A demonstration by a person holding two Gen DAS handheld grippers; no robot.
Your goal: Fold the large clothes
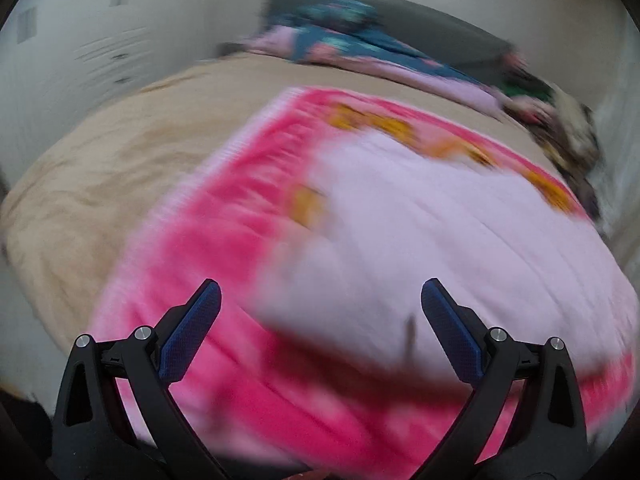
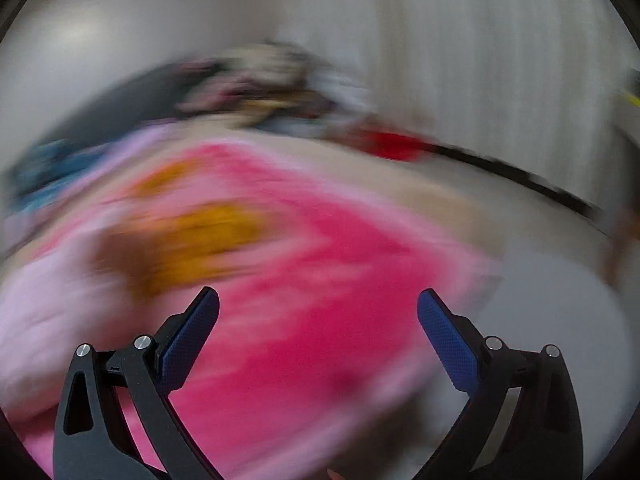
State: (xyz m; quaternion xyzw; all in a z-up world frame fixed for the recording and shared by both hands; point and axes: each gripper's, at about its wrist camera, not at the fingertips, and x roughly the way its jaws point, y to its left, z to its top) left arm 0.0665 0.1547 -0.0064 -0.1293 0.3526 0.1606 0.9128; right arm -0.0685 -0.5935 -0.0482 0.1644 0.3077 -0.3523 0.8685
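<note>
Pale walls enclose a bedroom, and a bed with a beige cover [image 1: 104, 168] fills most of the left wrist view, which is smeared by motion blur. On that cover a large pink blanket [image 1: 248, 216] is spread, its bright pink border printed with orange shapes and its pale lilac reverse [image 1: 420, 240] folded over the top. The left gripper [image 1: 320, 300] is seen with its jaws wide apart and nothing held between them; its blue pads [image 1: 188, 336] frame the near edge of the folded lilac layer, which lies ahead of and between the fingers. Whether the pads touch the cloth cannot be told. Beyond the fingertips, against a dark headboard [image 1: 440, 20], a teal patterned quilt [image 1: 340, 36] is bunched, and further to the right of the fingers a heap of mixed clothes [image 1: 560, 128] is piled at the bed's edge.

Blur is heavier in the right wrist view. The right gripper [image 2: 318, 304] is likewise spread open and empty, with its blue pads [image 2: 448, 344] set over the pink blanket [image 2: 320, 280]. An orange patch [image 2: 200, 240] of the print is seen ahead and to the left of the fingers, and the lilac side is seen at the far left. To the right of the fingers the blanket's edge gives way to pale grey floor [image 2: 560, 320]. Past the fingertips the clothes heap [image 2: 260, 88] and a red item [image 2: 396, 144] are made out only as smears.
</note>
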